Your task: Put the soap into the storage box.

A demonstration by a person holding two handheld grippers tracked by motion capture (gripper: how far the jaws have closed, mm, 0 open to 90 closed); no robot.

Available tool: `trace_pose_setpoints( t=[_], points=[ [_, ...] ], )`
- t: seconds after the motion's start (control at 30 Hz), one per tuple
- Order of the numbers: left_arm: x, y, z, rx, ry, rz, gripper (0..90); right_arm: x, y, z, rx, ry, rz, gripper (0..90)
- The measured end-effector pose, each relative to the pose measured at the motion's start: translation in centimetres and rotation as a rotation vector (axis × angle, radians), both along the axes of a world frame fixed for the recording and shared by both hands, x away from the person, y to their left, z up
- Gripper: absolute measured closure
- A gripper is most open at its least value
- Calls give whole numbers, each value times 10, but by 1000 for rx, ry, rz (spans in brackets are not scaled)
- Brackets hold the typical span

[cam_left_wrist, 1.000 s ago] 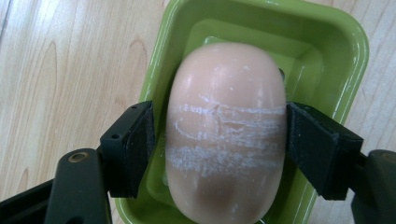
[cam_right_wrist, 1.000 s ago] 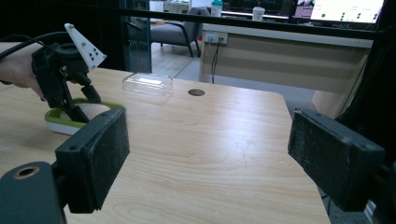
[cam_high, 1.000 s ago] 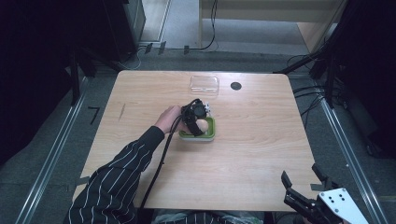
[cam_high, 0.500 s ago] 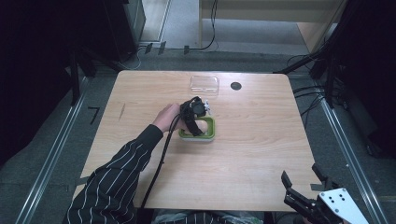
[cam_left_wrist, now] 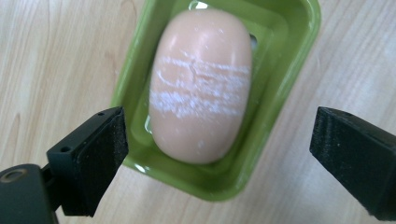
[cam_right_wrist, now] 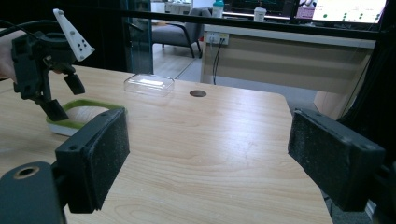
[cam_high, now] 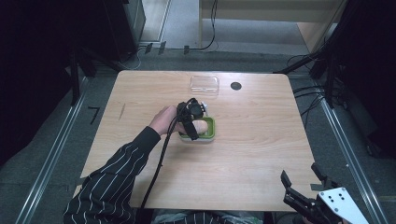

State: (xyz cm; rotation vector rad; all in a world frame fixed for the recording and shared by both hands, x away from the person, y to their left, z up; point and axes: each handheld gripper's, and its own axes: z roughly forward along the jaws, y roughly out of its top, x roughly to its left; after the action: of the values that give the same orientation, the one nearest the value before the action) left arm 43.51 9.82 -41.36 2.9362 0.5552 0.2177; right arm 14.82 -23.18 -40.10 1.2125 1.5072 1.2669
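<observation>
1. The soap (cam_left_wrist: 200,86) is a pale peach oval bar, streaked white across its middle, lying in the green dish (cam_left_wrist: 285,60) near the middle of the table (cam_high: 261,140).
2. The left gripper (cam_high: 192,122) points down over the dish; its jaws have just been opening and stand wide, clear of the soap.
3. The right gripper (cam_high: 306,189) sits at the table's near right corner, jaws wide with nothing between them.
4. The right gripper view shows a clear lid (cam_right_wrist: 149,85) beyond the dish.

From overhead I look down on the pale wooden surface (cam_high: 243,154). My left camera hangs close above the green plastic soap dish (cam_left_wrist: 280,93), which my right camera, low at five o'clock, sees towards eleven o'clock.
</observation>
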Motion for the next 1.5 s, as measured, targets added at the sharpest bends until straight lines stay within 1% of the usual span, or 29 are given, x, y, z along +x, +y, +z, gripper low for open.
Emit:
trace_pose_setpoints(
  t=[0.07,0.1,0.13,0.2,0.27,0.3,0.33,0.47,0.63,0.67,0.73,0.8,0.9,0.93,1.0,1.17,1.23,1.33,1.5],
  points=[
    [-5,2,2,-4,3,7,40,1,0,0,-4,-1,4,132],
    [-7,3,2,-8,-3,13,38,1,0,0,-6,-3,5,132],
    [-11,4,3,-2,0,13,35,1,0,0,-5,-4,7,132],
    [-15,6,3,-4,-1,21,28,2,1,0,1,0,9,132],
    [-20,8,4,5,9,19,17,2,1,0,0,0,11,132],
    [-23,9,3,-4,9,23,17,2,1,0,-2,-1,13,132],
    [-25,10,4,5,10,20,16,3,2,0,-2,-3,13,132],
    [-34,14,4,10,15,24,11,4,2,0,0,-3,18,132],
    [-47,22,4,13,21,45,6,4,3,0,1,-8,20,132],
    [-50,24,3,9,20,47,4,4,3,0,2,-8,21,132],
    [-56,26,2,22,24,47,4,5,3,0,3,-8,21,132],
    [-63,30,0,18,28,54,4,5,3,0,-2,-9,24,132],
    [-72,35,-3,22,32,63,4,5,3,0,1,-10,27,132],
    [-75,36,-4,29,34,60,4,5,3,0,1,-10,28,132],
    [-80,40,-5,19,32,68,2,6,4,0,1,-9,29,132],
    [-93,51,-9,23,32,89,1,7,4,0,-1,-12,35,132],
    [-99,56,-11,13,34,100,1,7,4,0,1,-11,36,132],
    [-108,65,-14,23,41,101,1,7,5,0,1,-12,38,132],
    [-117,76,-19,26,46,115,0,9,5,0,-2,-16,43,132]
  ],
)
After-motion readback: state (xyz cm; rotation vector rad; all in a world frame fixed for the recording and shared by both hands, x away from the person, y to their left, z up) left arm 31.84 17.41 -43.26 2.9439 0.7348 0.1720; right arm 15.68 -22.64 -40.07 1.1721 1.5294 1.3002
